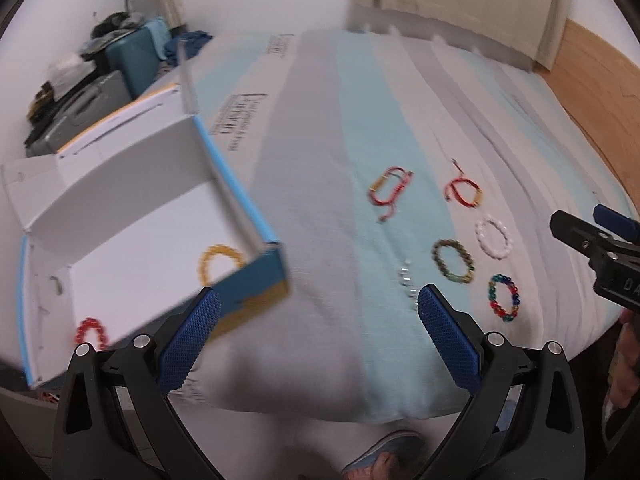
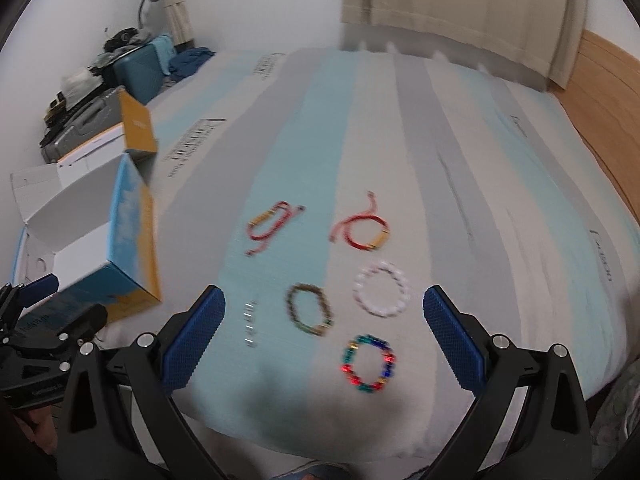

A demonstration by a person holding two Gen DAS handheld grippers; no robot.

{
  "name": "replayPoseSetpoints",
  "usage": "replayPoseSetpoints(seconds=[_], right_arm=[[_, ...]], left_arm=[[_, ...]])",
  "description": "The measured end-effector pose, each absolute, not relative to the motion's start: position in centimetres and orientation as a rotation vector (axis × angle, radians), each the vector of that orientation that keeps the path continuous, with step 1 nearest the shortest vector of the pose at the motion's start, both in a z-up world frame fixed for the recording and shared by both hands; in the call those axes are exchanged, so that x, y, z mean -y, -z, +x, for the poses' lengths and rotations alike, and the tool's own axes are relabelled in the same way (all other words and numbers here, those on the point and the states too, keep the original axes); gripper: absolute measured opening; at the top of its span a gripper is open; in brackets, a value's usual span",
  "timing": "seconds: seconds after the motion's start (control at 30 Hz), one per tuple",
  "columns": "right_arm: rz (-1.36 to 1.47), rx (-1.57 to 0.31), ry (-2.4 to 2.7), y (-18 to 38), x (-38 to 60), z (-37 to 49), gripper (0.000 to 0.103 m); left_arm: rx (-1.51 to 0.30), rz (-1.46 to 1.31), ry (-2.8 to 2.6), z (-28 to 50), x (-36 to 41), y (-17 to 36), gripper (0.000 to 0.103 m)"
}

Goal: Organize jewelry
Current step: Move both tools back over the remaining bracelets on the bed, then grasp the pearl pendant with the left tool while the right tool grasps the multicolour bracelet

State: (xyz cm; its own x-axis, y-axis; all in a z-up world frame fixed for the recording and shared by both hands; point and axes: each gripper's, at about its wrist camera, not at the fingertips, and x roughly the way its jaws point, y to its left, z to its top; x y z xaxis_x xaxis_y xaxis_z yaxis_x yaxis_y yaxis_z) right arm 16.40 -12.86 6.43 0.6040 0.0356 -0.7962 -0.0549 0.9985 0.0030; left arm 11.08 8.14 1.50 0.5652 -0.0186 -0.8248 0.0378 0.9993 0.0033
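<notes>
An open blue-and-yellow box (image 1: pixel 256 280) lies at the bed's left, holding a yellow bead bracelet (image 1: pixel 218 262) and a red bead bracelet (image 1: pixel 92 330). My left gripper (image 1: pixel 318 300) is open, with its left finger beside the box's near corner. On the bedspread lie two red cord bracelets (image 2: pixel 276 224) (image 2: pixel 362 230), a dark green bracelet (image 2: pixel 308 310), a white bracelet (image 2: pixel 382 290), a multicolour bracelet (image 2: pixel 368 362) and a clear bead strand (image 2: pixel 249 324). My right gripper (image 2: pixel 324 302) is open above the green and white bracelets. The same box (image 2: pixel 132 240) shows at the left.
The striped blue, grey and white bedspread (image 2: pixel 460 160) covers the bed. Suitcases and clutter (image 1: pixel 100 80) stand at the far left by a lamp. A curtain (image 2: pixel 460 0) hangs behind, with wooden floor (image 2: pixel 608 92) on the right. A person's foot (image 1: pixel 380 460) shows below the bed edge.
</notes>
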Motion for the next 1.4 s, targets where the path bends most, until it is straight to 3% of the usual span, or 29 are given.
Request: replayPoseSetpoints(seconds=[0.23,0.8,0.97,1.2,1.4], right_arm=[[0.011,-0.973,0.001,-2.9,17.8,16.2,0.095],[0.004,-1.142,-0.011,7.1,19.3,17.0,0.078],[0.019,-1.178,-0.034,8.8,19.4,17.2,0.059],[0.008,-1.192,-0.064,9.5,19.1,17.3,0.046],[0.003,-1.2,-0.071,9.5,19.2,17.4,0.024]], left_arm=[[-0.996,0.05,0.09,12.8,-3.5,2.0,0.097],[-1.085,0.077,0.097,17.3,0.6,10.7,0.094],[-1.115,0.081,0.101,18.1,0.5,12.3,0.083],[-1.143,0.091,0.089,18.5,0.5,13.4,0.073],[-1.162,0.098,0.103,18.7,0.8,13.3,0.052]])
